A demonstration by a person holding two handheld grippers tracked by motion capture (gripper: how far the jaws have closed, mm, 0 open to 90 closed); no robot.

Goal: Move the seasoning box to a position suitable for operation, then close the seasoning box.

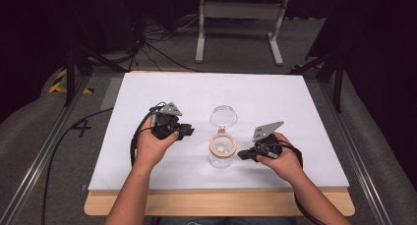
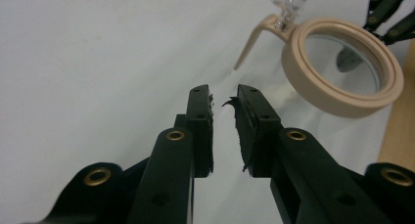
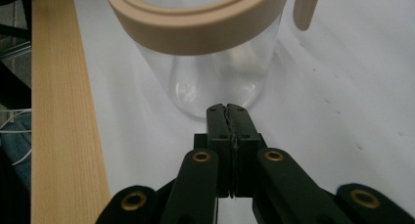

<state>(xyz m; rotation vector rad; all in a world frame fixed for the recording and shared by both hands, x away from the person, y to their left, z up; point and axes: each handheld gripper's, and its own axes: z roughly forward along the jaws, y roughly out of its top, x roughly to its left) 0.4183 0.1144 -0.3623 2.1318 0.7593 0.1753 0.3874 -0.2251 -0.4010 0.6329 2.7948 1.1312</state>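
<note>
A clear glass jar (image 1: 221,156) with a tan rim (image 2: 342,101) stands upright mid-table, its clear hinged lid (image 1: 223,116) swung open behind it. A small white object (image 1: 221,149) lies inside on the bottom. My left gripper (image 1: 186,131) sits to the jar's left, apart from it; in the left gripper view its jaws (image 2: 222,94) stand a little open with nothing between them. My right gripper (image 1: 244,155) is at the jar's right; in the right gripper view its jaws (image 3: 227,108) are shut and empty, their tip just short of the jar's base (image 3: 215,87).
The jar stands on a white board (image 1: 147,151) laid over a wooden table (image 1: 221,203), whose edge runs along the near side. A tan latch tab (image 2: 249,48) hangs from the jar's rim. Dark floor, cables and a white frame (image 1: 241,18) lie beyond the table.
</note>
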